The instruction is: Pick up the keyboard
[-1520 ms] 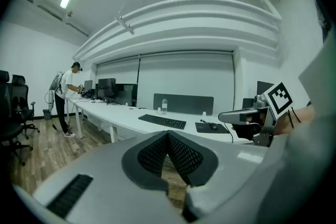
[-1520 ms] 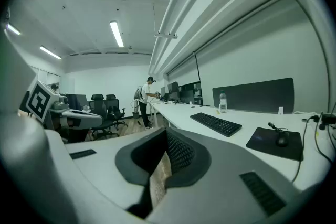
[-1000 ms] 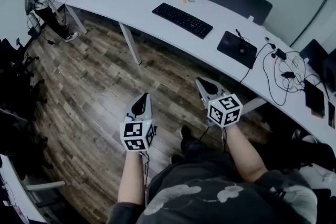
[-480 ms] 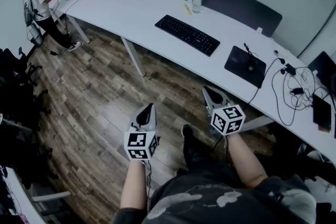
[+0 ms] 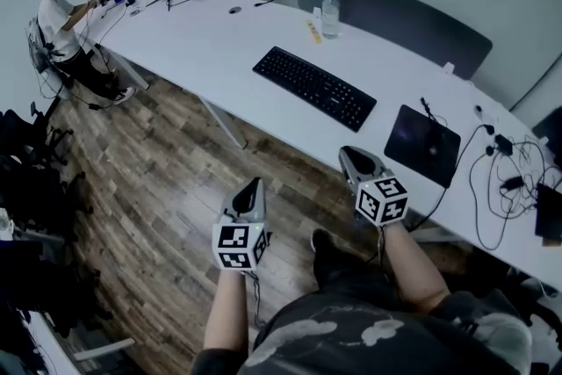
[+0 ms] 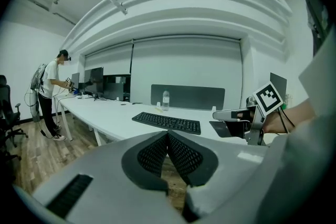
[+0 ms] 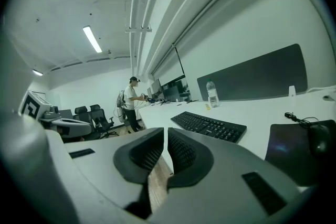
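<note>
The black keyboard (image 5: 314, 88) lies flat on the long white desk (image 5: 219, 48), near its front edge; it also shows in the left gripper view as the keyboard (image 6: 167, 122) and in the right gripper view as the keyboard (image 7: 209, 126). Both grippers hang over the wooden floor, short of the desk. My left gripper (image 5: 255, 183) points toward the desk with its jaws shut on nothing (image 6: 168, 134). My right gripper (image 5: 344, 153) is closer to the desk edge, below the keyboard's right end. Its jaws are opening, with a narrow gap and nothing between them (image 7: 166, 131).
A water bottle (image 5: 330, 16) stands behind the keyboard before a dark divider panel (image 5: 395, 9). A black mouse pad (image 5: 423, 145) and tangled cables (image 5: 500, 180) lie to the right. A person (image 5: 54, 18) stands at the desk's far left end. Office chairs (image 5: 26, 162) line the left.
Both grippers have come forward toward the desk. The keyboard and desk edge now sit nearer to them and lower in the head view.
</note>
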The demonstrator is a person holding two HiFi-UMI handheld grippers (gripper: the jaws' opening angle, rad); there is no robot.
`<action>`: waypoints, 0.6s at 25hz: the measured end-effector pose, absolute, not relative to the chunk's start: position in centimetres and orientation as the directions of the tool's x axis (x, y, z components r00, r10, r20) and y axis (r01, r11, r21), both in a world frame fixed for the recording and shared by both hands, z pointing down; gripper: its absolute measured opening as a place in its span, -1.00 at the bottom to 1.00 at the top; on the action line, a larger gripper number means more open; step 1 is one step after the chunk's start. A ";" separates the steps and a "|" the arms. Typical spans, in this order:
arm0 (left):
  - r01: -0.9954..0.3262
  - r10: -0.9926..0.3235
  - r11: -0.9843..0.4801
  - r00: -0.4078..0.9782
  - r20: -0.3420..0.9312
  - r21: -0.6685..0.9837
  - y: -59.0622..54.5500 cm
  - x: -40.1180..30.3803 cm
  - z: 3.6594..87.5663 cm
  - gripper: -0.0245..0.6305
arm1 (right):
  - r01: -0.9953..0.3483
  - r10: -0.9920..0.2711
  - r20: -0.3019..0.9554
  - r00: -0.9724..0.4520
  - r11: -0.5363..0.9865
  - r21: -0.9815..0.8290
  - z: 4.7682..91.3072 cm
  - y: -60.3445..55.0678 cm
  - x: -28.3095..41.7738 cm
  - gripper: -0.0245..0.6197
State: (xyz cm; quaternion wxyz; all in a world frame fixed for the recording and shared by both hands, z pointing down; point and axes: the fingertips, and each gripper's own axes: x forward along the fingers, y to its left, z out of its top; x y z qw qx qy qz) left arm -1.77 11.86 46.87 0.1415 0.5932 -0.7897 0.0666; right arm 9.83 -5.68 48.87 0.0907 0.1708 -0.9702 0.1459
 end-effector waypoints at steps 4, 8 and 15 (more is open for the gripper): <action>-0.960 -0.914 0.278 -0.249 0.320 0.047 7.7 -4.1 47.1 -0.93 | -0.357 -0.299 0.239 -0.924 0.897 -0.261 49.3 -9.7 7.3 -0.85; -0.964 -0.913 0.260 -0.231 0.337 0.044 3.8 -5.8 46.9 -0.92 | -0.359 -0.296 0.243 -0.924 0.891 -0.279 49.8 -13.4 5.3 -0.85; -0.967 -0.910 0.250 -0.219 0.352 0.046 -1.1 -8.4 47.5 -0.92 | -0.371 -0.301 0.255 -0.919 0.880 -0.296 50.9 -18.3 3.8 -0.85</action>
